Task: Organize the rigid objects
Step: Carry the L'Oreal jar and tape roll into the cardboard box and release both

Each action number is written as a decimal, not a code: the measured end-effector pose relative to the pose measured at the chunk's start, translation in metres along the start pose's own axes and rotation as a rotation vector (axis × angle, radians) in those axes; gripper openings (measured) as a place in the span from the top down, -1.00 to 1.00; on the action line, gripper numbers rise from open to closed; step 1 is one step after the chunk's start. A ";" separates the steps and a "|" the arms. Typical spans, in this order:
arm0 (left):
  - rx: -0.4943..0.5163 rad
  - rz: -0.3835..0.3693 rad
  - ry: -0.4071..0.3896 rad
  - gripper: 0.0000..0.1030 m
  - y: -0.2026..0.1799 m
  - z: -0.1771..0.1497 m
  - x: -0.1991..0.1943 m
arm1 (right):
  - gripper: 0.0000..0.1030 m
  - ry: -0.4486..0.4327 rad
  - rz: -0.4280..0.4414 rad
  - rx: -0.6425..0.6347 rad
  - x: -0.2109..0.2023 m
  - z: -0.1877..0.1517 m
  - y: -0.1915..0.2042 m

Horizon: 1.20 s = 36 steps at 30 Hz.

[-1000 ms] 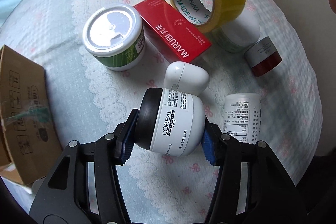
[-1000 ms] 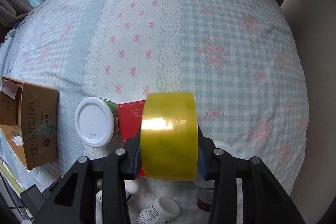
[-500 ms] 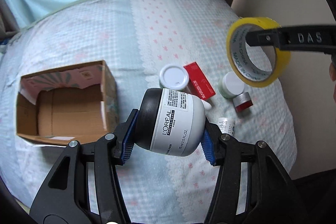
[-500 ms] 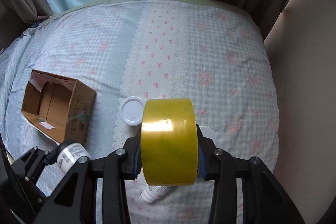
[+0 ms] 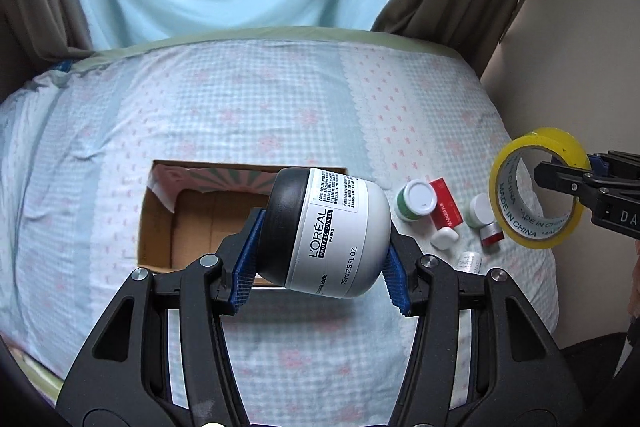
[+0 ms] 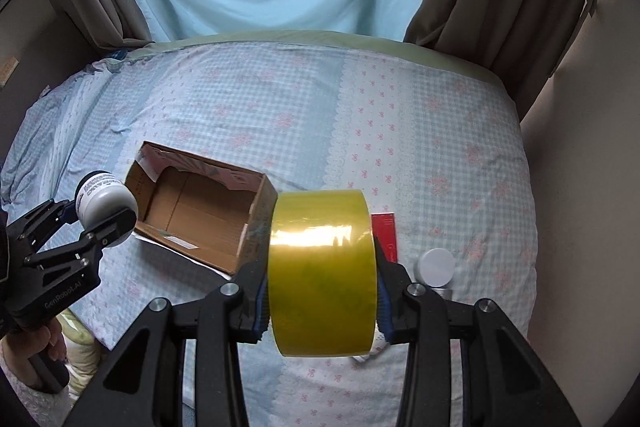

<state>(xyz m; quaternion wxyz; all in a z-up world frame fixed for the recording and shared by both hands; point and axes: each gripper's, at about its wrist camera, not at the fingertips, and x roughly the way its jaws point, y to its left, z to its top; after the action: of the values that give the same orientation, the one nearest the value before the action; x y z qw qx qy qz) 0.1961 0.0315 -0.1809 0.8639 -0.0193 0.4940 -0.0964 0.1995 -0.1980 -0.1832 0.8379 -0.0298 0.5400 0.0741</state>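
Note:
My left gripper [image 5: 322, 281] is shut on a white L'Oreal jar [image 5: 332, 235] with a black lid, held high above the bed in front of the open cardboard box [image 5: 188, 223]. It also shows in the right wrist view [image 6: 106, 205]. My right gripper [image 6: 322, 301] is shut on a yellow tape roll [image 6: 322, 273], held above the bed to the right of the box [image 6: 200, 215]. The roll also shows in the left wrist view [image 5: 536, 187].
On the bedspread right of the box lie a green-and-white jar [image 5: 416, 201], a red carton [image 5: 446, 207], a small white case [image 5: 444, 239], a white-lidded pot [image 5: 480, 211], a red-banded pot [image 5: 492, 233] and a small white bottle [image 5: 470, 261]. Curtains hang behind the bed; a wall is at right.
Both grippers have risen well above the bed with their objects. The left gripper has swung left, so the box now lies straight ahead under the jar.

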 end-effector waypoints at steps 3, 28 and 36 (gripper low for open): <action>0.006 -0.012 0.029 0.03 0.038 0.004 0.002 | 0.26 -0.006 0.009 0.032 0.001 0.006 0.034; 0.141 -0.007 0.405 0.03 0.180 -0.009 0.196 | 0.26 0.277 0.113 0.294 0.212 0.033 0.180; 0.181 -0.006 0.512 0.03 0.167 -0.023 0.251 | 0.26 0.375 0.085 0.308 0.272 0.023 0.159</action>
<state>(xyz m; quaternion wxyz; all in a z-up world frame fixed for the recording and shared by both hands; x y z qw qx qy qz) 0.3252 0.1496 -0.4276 0.7088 0.0814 0.6857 -0.1443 0.3056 -0.0131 -0.4166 0.7136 0.1078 0.6919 0.0190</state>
